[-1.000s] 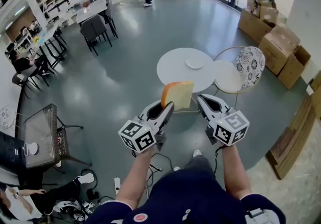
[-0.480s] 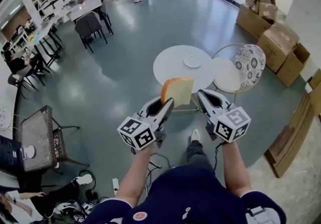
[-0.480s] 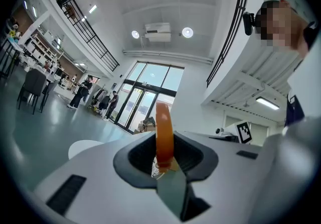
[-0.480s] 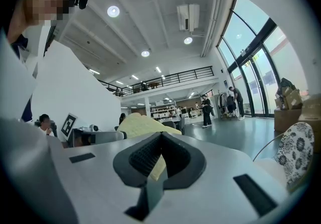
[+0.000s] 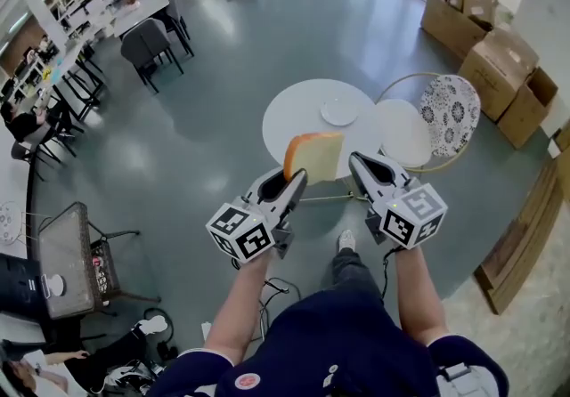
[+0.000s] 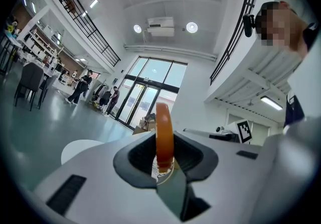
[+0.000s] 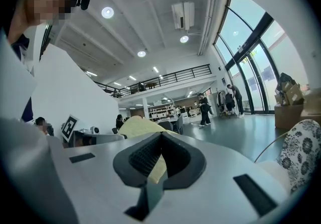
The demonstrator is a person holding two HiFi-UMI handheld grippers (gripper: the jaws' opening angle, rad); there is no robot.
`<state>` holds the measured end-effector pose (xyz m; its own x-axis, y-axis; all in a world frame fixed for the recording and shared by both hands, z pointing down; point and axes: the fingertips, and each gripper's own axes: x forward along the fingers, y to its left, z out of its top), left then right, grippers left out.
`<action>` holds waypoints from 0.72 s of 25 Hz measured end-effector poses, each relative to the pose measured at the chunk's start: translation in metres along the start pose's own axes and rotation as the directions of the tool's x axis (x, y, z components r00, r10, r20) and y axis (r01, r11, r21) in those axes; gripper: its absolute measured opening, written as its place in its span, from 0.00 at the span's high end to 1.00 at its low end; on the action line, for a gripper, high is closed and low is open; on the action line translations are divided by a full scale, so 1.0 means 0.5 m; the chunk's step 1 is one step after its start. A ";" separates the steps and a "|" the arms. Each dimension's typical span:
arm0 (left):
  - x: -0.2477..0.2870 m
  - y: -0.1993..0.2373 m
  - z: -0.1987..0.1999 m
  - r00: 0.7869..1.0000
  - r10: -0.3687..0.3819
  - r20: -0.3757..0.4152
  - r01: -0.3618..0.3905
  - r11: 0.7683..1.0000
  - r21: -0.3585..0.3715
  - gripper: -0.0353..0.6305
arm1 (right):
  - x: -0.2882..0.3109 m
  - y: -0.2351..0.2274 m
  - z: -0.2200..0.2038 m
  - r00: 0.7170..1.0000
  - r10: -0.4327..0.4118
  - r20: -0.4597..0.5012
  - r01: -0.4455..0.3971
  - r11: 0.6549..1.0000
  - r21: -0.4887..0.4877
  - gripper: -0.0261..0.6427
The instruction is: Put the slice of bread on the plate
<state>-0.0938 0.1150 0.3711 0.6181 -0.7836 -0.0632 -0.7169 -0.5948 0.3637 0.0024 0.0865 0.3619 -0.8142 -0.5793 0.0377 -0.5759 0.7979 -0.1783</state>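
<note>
Bread, clamped upright in left gripper, has been carried nearer the plate; right gripper slightly parted, empty; placement remains.

The slice of bread has a pale yellow face and an orange crust; the plate and the round table are white; the chair back bears a dark floral pattern on white; the left gripper and right gripper are white, their cubes marked with black-and-white squares; the floor is grey-blue.
</note>
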 end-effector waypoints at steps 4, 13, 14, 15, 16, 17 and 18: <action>0.083 0.047 0.001 1.000 0.008 -0.017 -0.008 1.000 -0.004 0.80 | 0.041 -0.090 0.005 1.000 0.003 -0.006 -0.003 1.000 0.019 0.95; 0.266 0.164 0.041 1.000 0.027 -0.014 -0.027 0.999 -0.033 0.80 | 0.157 -0.275 0.037 0.999 0.022 -0.045 -0.021 0.999 0.024 0.95; 0.286 0.177 0.046 1.000 0.029 -0.013 -0.029 0.999 -0.032 0.80 | 0.169 -0.294 0.041 0.998 0.023 -0.052 -0.022 1.000 0.014 0.95; 0.306 0.189 0.052 0.999 0.031 -0.011 -0.031 0.999 -0.032 0.80 | 0.182 -0.313 0.047 0.998 0.025 -0.055 -0.025 1.000 0.007 0.95; 0.327 0.200 0.057 0.999 0.032 -0.010 -0.032 0.999 -0.033 0.80 | 0.194 -0.333 0.053 0.998 0.029 -0.054 -0.029 1.000 0.004 0.95; 0.349 0.210 0.062 0.999 0.032 -0.010 -0.032 0.999 -0.032 0.80 | 0.205 -0.354 0.060 0.998 0.034 -0.051 -0.034 0.999 0.005 0.95; 0.371 0.218 0.066 0.999 0.031 -0.010 -0.032 0.999 -0.031 0.80 | 0.215 -0.375 0.067 0.998 0.037 -0.049 -0.037 0.999 0.006 0.95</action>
<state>-0.0681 -0.1011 0.3687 0.5986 -0.7999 -0.0420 -0.7258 -0.5638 0.3941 0.0252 -0.1309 0.3665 -0.8378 -0.5401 0.0792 -0.5448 0.8178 -0.1854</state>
